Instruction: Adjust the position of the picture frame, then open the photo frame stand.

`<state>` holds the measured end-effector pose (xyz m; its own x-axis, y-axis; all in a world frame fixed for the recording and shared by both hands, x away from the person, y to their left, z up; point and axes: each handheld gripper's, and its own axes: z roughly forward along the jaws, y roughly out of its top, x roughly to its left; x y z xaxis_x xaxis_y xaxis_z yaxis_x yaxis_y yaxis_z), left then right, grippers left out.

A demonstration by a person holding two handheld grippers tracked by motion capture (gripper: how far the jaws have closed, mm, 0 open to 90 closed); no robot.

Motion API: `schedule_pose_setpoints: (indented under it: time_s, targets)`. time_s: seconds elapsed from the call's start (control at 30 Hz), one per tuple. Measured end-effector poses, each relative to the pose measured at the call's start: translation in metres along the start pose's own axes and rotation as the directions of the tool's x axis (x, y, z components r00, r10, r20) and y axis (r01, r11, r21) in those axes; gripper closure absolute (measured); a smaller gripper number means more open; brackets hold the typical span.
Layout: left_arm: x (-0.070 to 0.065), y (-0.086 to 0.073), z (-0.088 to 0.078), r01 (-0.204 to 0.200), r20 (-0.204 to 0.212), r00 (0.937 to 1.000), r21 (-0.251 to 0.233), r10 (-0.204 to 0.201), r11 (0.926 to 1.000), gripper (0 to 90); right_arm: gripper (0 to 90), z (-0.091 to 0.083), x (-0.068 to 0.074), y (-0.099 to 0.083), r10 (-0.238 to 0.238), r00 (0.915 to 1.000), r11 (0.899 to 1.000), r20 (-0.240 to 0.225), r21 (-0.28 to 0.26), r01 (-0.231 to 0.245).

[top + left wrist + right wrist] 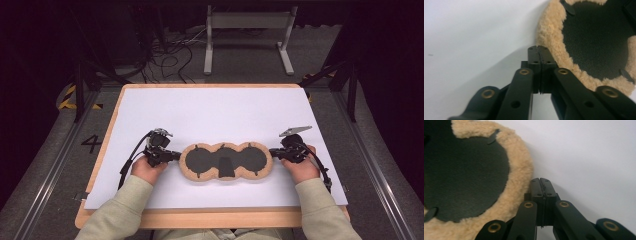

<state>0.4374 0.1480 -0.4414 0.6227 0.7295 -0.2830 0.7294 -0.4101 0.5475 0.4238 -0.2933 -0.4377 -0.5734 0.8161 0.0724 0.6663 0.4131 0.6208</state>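
A flat three-lobed pad (226,161) with black faces and a tan fleece rim lies on the white table top (215,110), near the front. My left gripper (176,156) sits at the pad's left end, jaws shut with nothing between them. In the left gripper view the gripper's tips (538,48) stand beside the fleece rim (549,32). My right gripper (273,152) sits at the pad's right end, also shut on nothing. In the right gripper view the gripper's tips (540,180) rest just beside the fleece edge (520,170).
The white sheet lies on a wooden board (210,219) whose front edge is by the person's sleeves. Cables (170,55) and a metal stand (247,35) are on the floor beyond the table's far edge.
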Motion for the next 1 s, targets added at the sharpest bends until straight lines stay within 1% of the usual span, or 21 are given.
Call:
schedule_pose_setpoints:
  time_s: [0.03,0.07,0.13,0.2,0.23,0.27,0.3,0.37,0.43,0.5,0.53,0.6,0.63,0.67,0.77,0.8,0.83,0.93,0.97,1.0]
  targets:
    - [0.000,0.000,0.000,0.000,0.000,1.0000,0.000,0.000,1.0000,82.8,90.0,0.000,0.000,0.000,0.000,1.0000,1.000,0.000,0.000,0.000]
    - [-0.002,0.001,-0.007,-0.023,-0.022,0.9995,-0.031,0.023,0.9993,80.5,90.0,-0.005,0.001,-0.001,-0.032,0.9991,0.999,0.027,-0.016,0.033]
    - [-0.004,0.001,-0.012,-0.050,-0.038,0.9981,-0.060,0.047,0.9970,80.2,90.0,-0.014,0.004,0.000,-0.056,0.9977,0.997,0.038,-0.046,0.058]
    - [-0.005,0.001,-0.014,-0.055,-0.041,0.9978,-0.068,0.053,0.9962,79.0,90.0,-0.021,0.008,0.003,-0.081,0.9953,0.994,0.053,-0.069,0.085]
    - [-0.007,0.000,-0.015,-0.068,-0.046,0.9968,-0.076,0.065,0.9948,79.0,90.0,-0.021,0.008,0.003,-0.081,0.9953,0.994,0.053,-0.069,0.085]
    - [-0.010,0.000,-0.017,-0.086,-0.056,0.9951,-0.083,0.081,0.9928,78.6,90.0,-0.026,0.012,0.005,-0.094,0.9942,0.992,0.051,-0.083,0.098]
    - [-0.012,0.000,-0.019,-0.095,-0.056,0.9943,-0.086,0.090,0.9918,77.9,90.0,-0.031,0.018,0.008,-0.120,0.9914,0.988,0.052,-0.092,0.125]
    - [-0.013,-0.001,-0.021,-0.106,-0.050,0.9935,-0.093,0.102,0.9900,77.0,90.0,-0.036,0.028,0.012,-0.158,0.9868,0.982,0.037,-0.103,0.161]
    - [-0.014,-0.001,-0.025,-0.112,-0.047,0.9931,-0.097,0.108,0.9890,76.9,90.0,-0.039,0.038,0.016,-0.202,0.9791,0.973,0.022,-0.112,0.203]
    - [-0.014,-0.001,-0.028,-0.116,-0.043,0.9928,-0.105,0.112,0.9877,75.4,90.0,-0.043,0.048,0.018,-0.236,0.9716,0.965,0.001,-0.117,0.235]
    - [-0.015,-0.001,-0.031,-0.124,-0.043,0.9919,-0.112,0.119,0.9860,74.3,90.0,-0.044,0.051,0.019,-0.247,0.9691,0.962,-0.006,-0.120,0.244]
    - [-0.015,-0.001,-0.035,-0.132,-0.032,0.9911,-0.123,0.129,0.9836,69.0,90.0,-0.046,0.060,0.021,-0.271,0.9623,0.956,-0.026,-0.123,0.266]
    - [-0.015,-0.002,-0.037,-0.147,-0.021,0.9891,-0.126,0.146,0.9811,67.1,90.0,-0.047,0.062,0.022,-0.276,0.9605,0.955,-0.031,-0.124,0.271]
    - [-0.016,-0.002,-0.038,-0.154,-0.015,0.9881,-0.132,0.153,0.9792,64.9,90.0,-0.047,0.067,0.023,-0.288,0.9566,0.952,-0.043,-0.124,0.281]
    - [-0.016,-0.002,-0.041,-0.174,-0.006,0.9845,-0.151,0.175,0.9730,62.0,90.0,-0.049,0.076,0.025,-0.314,0.9476,0.944,-0.060,-0.127,0.305]
    - [-0.015,-0.002,-0.042,-0.175,0.001,0.9842,-0.152,0.177,0.9728,61.1,90.0,-0.049,0.080,0.025,-0.324,0.9434,0.941,-0.070,-0.127,0.314]
    - [-0.015,-0.002,-0.042,-0.179,0.000,0.9834,-0.156,0.181,0.9714,60.7,90.0,-0.049,0.084,0.026,-0.335,0.9393,0.938,-0.076,-0.127,0.324]
    - [-0.014,-0.002,-0.044,-0.170,0.008,0.9847,-0.170,0.174,0.9707,59.7,90.0,-0.049,0.093,0.027,-0.357,0.9294,0.930,-0.094,-0.126,0.344]
    - [-0.014,-0.002,-0.044,-0.168,0.011,0.9850,-0.172,0.172,0.9706,59.4,90.0,-0.048,0.097,0.027,-0.368,0.9242,0.926,-0.103,-0.126,0.355]
    - [-0.013,-0.002,-0.045,-0.165,0.019,0.9851,-0.172,0.171,0.9711,59.3,90.0,-0.048,0.099,0.027,-0.373,0.9214,0.925,-0.109,-0.125,0.360]
